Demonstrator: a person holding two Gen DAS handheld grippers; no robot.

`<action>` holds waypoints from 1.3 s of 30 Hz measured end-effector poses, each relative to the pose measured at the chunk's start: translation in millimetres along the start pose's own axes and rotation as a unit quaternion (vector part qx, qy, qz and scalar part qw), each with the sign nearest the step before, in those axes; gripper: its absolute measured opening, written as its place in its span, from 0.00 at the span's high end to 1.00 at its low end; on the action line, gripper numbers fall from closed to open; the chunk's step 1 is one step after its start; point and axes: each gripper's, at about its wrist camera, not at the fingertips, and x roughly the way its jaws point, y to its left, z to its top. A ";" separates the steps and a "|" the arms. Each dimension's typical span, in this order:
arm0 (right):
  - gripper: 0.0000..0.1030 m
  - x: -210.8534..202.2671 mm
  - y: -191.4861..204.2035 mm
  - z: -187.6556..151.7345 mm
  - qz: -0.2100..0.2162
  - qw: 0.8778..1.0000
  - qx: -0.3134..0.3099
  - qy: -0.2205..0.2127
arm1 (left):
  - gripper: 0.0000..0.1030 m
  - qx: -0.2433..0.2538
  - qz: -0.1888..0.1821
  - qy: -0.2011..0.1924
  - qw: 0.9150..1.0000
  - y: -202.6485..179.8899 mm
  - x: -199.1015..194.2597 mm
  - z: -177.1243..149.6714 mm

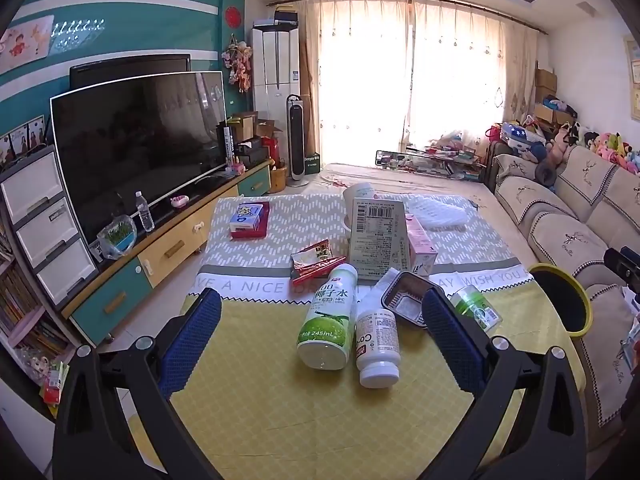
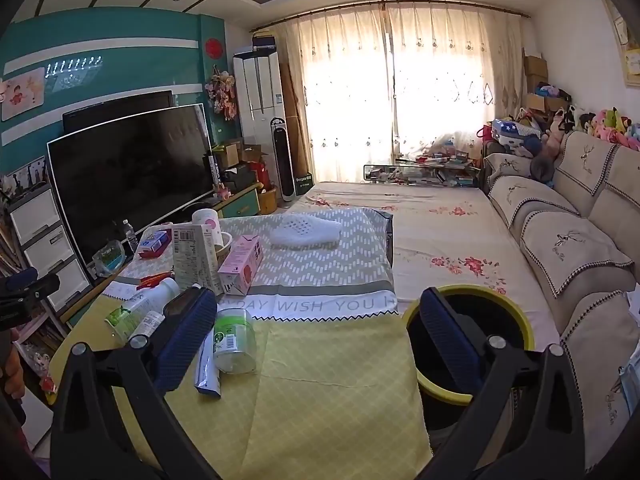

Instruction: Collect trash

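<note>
Left gripper (image 1: 322, 322): pads spread wide, clamped on nothing, hovering above the yellow tablecloth (image 1: 280, 408). Straight ahead at twelve o'clock, between the blue pads, two pieces of trash lying side by side: coconut-water bottle (image 1: 329, 318) to the left, long axis running roughly from six to twelve o'clock, cap pointing away; white pill bottle (image 1: 378, 344) touching it on the right, cap toward the camera. Black food tray (image 1: 408, 298) just beyond, at one o'clock.

Right gripper (image 2: 316, 334): likewise parted and empty. Green-labelled jar (image 2: 234, 338) at ten o'clock, just beside the left pad; yellow-rimmed bin (image 2: 516, 316) at two o'clock, behind the right pad.

Judging by this, left gripper nearer the two bottles; right nearer the bin and jar.
</note>
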 end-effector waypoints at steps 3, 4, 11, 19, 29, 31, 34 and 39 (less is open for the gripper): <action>0.06 1.4 0.6 2.9 0.000 1.000 0.000 0.004 | 0.04 -0.001 0.000 0.001 1.000 0.6 1.2 0.1; 0.06 1.8 0.8 2.9 0.000 1.000 0.000 0.004 | 0.04 0.000 0.000 0.001 1.000 0.3 1.3 -0.5; 0.06 0.4 1.4 6.3 -0.001 1.000 0.001 0.006 | 0.04 -0.002 -0.002 0.006 1.000 1.3 3.6 0.0; 0.06 0.8 0.3 7.3 0.000 1.000 0.003 0.007 | 0.04 -0.002 -0.002 0.006 1.000 0.5 3.9 -1.0; 0.06 5.2 -1.5 4.4 -0.001 1.000 0.006 0.011 | 0.04 0.001 -0.002 0.011 1.000 -1.8 7.0 -3.2; 0.06 6.2 -0.9 4.4 -0.001 1.000 0.005 0.011 | 0.04 0.001 -0.003 0.013 1.000 -1.9 7.6 -3.5; 0.06 6.2 -0.9 4.4 -0.001 1.000 0.006 0.011 | 0.04 0.001 -0.003 0.015 1.000 -1.6 8.7 -2.4; 0.06 8.6 -1.1 2.3 -0.002 1.000 0.007 0.013 | 0.04 0.001 -0.003 0.016 1.000 -0.5 9.8 -2.8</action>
